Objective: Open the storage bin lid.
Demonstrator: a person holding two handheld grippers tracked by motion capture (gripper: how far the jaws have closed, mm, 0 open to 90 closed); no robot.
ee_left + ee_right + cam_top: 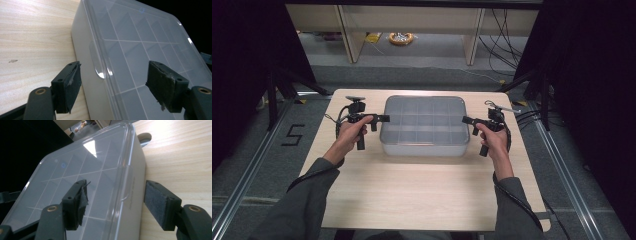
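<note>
Both forearms reach in from the near edge, hands level on either side of the clear lidded organizer box [424,126] – left gripper [383,118] points at its left end, right gripper [466,120] at its right end. Each has its jaws spread wide, straddling the lid edge at its end, one pad over the lid and one beside the side wall – nothing pinched. Box sits mid-table [412,190] toward the far edge, lid on, divider grid visible through it; compartments look empty.
</note>
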